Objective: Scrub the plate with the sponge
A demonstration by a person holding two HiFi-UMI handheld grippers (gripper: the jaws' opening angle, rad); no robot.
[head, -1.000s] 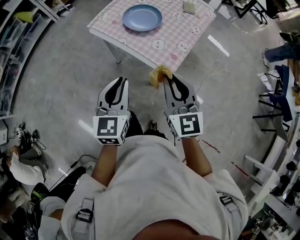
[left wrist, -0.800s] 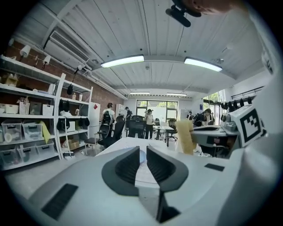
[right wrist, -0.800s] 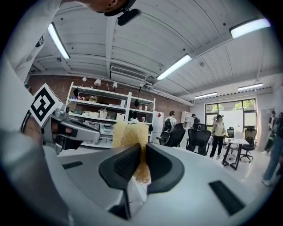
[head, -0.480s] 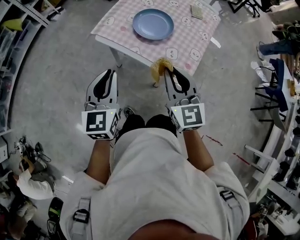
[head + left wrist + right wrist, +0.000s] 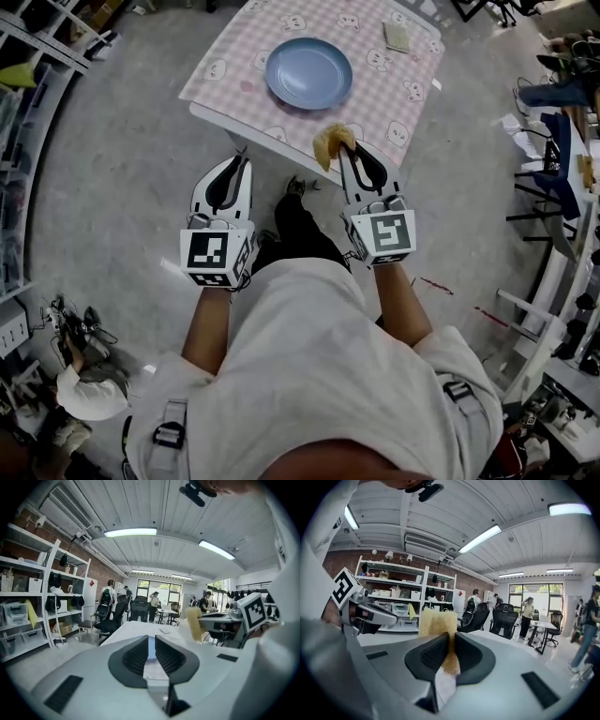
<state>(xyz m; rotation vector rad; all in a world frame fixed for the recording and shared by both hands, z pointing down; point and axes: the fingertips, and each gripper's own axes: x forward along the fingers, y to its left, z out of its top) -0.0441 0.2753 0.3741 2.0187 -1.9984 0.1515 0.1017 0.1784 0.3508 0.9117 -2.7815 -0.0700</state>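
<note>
A blue plate [image 5: 308, 72] lies on the pink checked table [image 5: 246, 56] ahead of me. My right gripper [image 5: 344, 152] is shut on a yellow sponge [image 5: 330, 142] that sticks out past its jaw tips, just short of the table's near edge. In the right gripper view the sponge [image 5: 437, 622] is pinched between the jaws. My left gripper [image 5: 243, 160] hangs beside it over the floor, jaws nearly together with nothing between them. In the left gripper view the left gripper [image 5: 151, 645] points at the table, with the sponge [image 5: 195, 624] off to the right.
A small greenish card [image 5: 397, 37] lies at the table's far right. Shelving [image 5: 28, 47] lines the left wall, with chairs and racks [image 5: 553, 187] at the right. A person [image 5: 80, 389] crouches on the floor at lower left. Grey floor surrounds the table.
I have stepped closer to the table, so the plate now lies nearer. Both grippers have advanced toward the table edge, the right still holding the sponge.
</note>
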